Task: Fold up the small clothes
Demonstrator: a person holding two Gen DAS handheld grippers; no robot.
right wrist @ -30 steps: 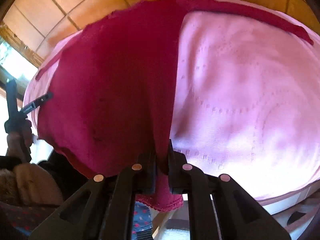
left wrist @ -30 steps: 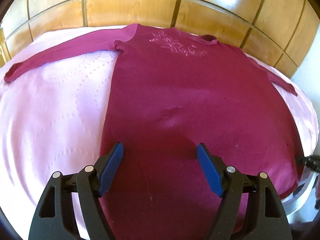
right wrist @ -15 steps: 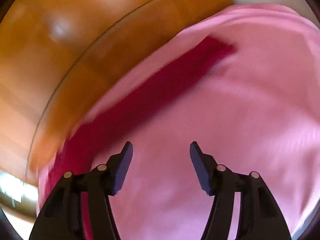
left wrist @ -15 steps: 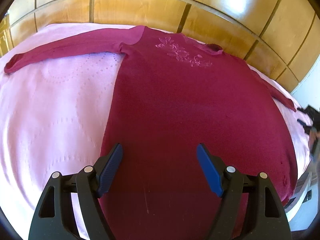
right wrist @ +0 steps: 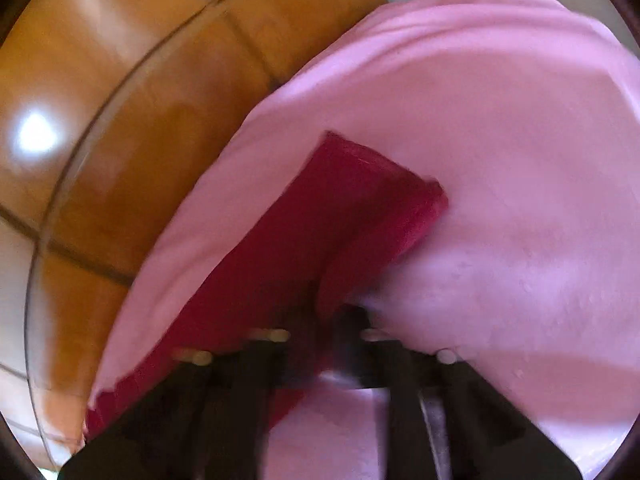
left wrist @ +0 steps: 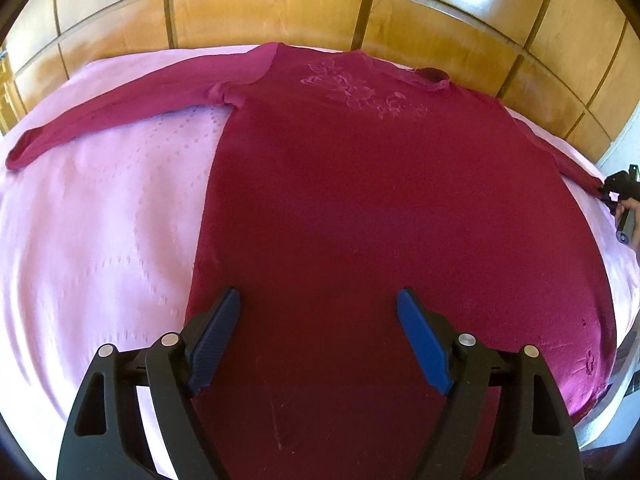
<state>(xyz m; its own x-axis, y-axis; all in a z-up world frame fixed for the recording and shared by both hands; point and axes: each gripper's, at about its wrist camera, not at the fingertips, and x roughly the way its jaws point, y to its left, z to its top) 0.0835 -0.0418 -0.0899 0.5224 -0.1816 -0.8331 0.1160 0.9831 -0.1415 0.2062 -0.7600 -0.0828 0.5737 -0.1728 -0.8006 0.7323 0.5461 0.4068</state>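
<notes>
Right gripper [right wrist: 332,320] is clamped on the cuff end of the right sleeve [right wrist: 344,208] of the magenta long-sleeved top [left wrist: 360,208]; its jaws have just been closing, with the sleeve fabric between them. My left gripper [left wrist: 320,332] hangs spread wide over the lower body of the top, pinching nothing.

That top lies face up and flat on the pink bedspread [left wrist: 100,220], neck toward the wooden headboard [left wrist: 280,8], left sleeve [left wrist: 120,112] stretched out sideways.

My worry is the grip: the right wrist picture is blurred, so I cannot judge how much cloth the pads have. A shallow bite could slip out when I carry the sleeve across, or I may have caught bedspread along with it and drag that too.

From the left wrist I see the whole garment and the right gripper at the far sleeve end, with a hand [left wrist: 630,208] on it. Only the right wrist view shows the cuff close up.
</notes>
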